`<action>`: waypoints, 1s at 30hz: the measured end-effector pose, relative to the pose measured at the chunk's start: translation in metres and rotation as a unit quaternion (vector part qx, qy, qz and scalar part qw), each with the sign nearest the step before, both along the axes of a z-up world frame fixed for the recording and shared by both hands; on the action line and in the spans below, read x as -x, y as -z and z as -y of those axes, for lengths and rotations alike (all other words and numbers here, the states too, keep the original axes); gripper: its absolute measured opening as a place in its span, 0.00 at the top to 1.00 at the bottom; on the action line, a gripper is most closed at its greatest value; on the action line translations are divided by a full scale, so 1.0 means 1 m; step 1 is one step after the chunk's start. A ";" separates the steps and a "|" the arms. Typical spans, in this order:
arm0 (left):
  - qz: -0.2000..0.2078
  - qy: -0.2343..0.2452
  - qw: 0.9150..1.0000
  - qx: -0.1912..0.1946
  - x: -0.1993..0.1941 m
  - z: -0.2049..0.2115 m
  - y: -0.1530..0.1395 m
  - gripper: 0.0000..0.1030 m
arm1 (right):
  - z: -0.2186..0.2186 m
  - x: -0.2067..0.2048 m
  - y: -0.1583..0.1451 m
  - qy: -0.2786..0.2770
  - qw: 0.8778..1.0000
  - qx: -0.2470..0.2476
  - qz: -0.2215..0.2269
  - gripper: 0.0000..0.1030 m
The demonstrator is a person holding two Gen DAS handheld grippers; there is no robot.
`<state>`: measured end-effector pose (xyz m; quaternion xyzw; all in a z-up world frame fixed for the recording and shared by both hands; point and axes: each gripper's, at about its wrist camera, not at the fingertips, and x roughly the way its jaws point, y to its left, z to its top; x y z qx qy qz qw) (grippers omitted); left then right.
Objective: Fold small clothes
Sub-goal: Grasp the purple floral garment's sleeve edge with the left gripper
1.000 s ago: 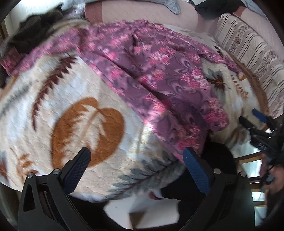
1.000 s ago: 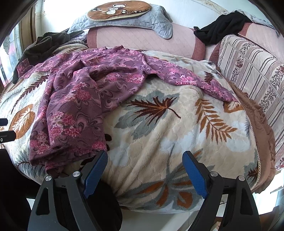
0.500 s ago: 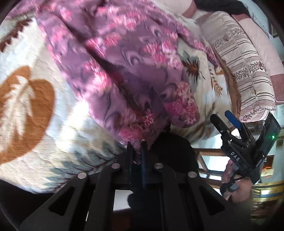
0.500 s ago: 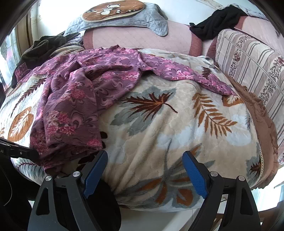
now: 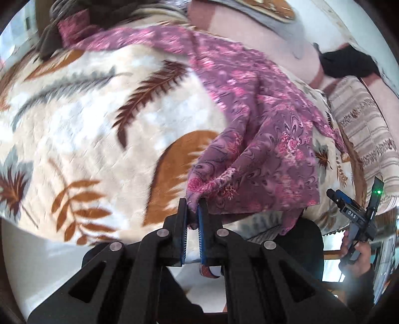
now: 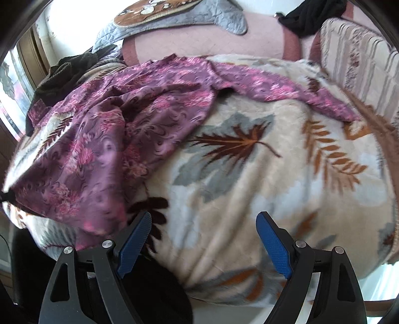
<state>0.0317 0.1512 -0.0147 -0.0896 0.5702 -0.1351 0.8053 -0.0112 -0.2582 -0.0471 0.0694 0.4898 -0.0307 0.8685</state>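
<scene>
Nearest to us in the left wrist view, the left gripper has its jaws pressed together on a corner of the purple floral garment, a small bunch of cloth pinched between the blue pads. From that corner the fabric draws up taut and runs away across the leaf-patterned blanket, which covers the whole work surface. At the right edge of the same view we see the right gripper held by a hand below the blanket's edge, apart from the cloth. In the right wrist view the right gripper has its jaws wide apart with nothing between them; it hangs over bare blanket, its left pad near the garment's lower hem, though blur keeps us from saying whether they touch. The garment lies rumpled over the left half of the blanket, one long sleeve stretched toward the right. Farther on, a dark green garment sits heaped at the far left corner. Beyond it runs a pink cushioned back with a grey quilted mat on top, a black cloth draped at the right, and a striped cushion alongside.
</scene>
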 end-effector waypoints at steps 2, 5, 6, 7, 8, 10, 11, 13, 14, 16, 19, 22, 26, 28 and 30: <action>-0.008 0.007 1.000 0.025 0.002 -0.001 0.004 0.94 | -0.004 -0.006 0.004 -0.009 1.000 -0.011 -0.008 0.16; -0.012 0.028 0.998 0.048 0.007 0.007 0.010 0.93 | -0.009 -0.012 0.008 -0.017 1.000 -0.014 -0.019 0.16; -0.011 0.038 0.998 0.045 0.007 0.013 0.012 0.85 | -0.011 -0.013 0.009 -0.020 0.999 -0.017 -0.020 0.16; -0.015 0.043 0.998 0.050 0.005 0.019 0.014 0.79 | -0.012 -0.015 0.009 -0.022 0.999 -0.019 -0.021 0.16; -0.018 0.045 0.997 0.057 0.005 0.022 0.014 0.63 | -0.013 -0.015 0.010 -0.023 0.999 -0.022 -0.022 0.16; -0.030 0.042 0.996 0.079 -0.002 0.028 0.020 0.53 | -0.014 -0.014 0.010 -0.025 0.999 -0.026 -0.024 0.16; -0.035 0.041 0.995 0.087 -0.006 0.031 0.022 0.54 | -0.014 -0.013 0.011 -0.026 0.999 -0.031 -0.025 0.16; -0.039 0.036 0.994 0.095 -0.013 0.037 0.025 0.69 | -0.012 -0.012 0.011 -0.026 0.999 -0.039 -0.027 0.16; -0.036 0.038 0.994 0.094 -0.016 0.038 0.023 0.96 | -0.011 -0.012 0.012 -0.025 0.998 -0.042 -0.027 0.16; -0.020 0.024 0.996 0.084 -0.020 0.033 0.012 0.96 | -0.008 -0.011 0.011 -0.021 0.998 -0.049 -0.028 0.16; 0.030 -0.024 0.994 0.100 -0.022 0.002 -0.019 0.96 | -0.004 -0.009 0.011 -0.018 0.998 -0.059 -0.028 0.16; 0.057 -0.073 0.989 0.114 -0.025 -0.033 -0.043 0.96 | -0.005 -0.010 0.012 -0.025 0.996 -0.079 -0.027 0.16; 0.064 -0.099 0.988 0.096 -0.029 -0.059 -0.050 0.96 | -0.018 -0.015 0.013 -0.050 0.993 -0.108 -0.024 0.17; 0.048 -0.105 0.988 0.102 -0.029 -0.065 -0.042 0.96 | -0.029 -0.019 0.015 -0.067 0.990 -0.122 -0.028 0.17; 0.039 -0.106 0.989 0.099 -0.028 -0.064 -0.035 0.96 | -0.044 -0.025 0.022 -0.086 0.987 -0.129 -0.044 0.22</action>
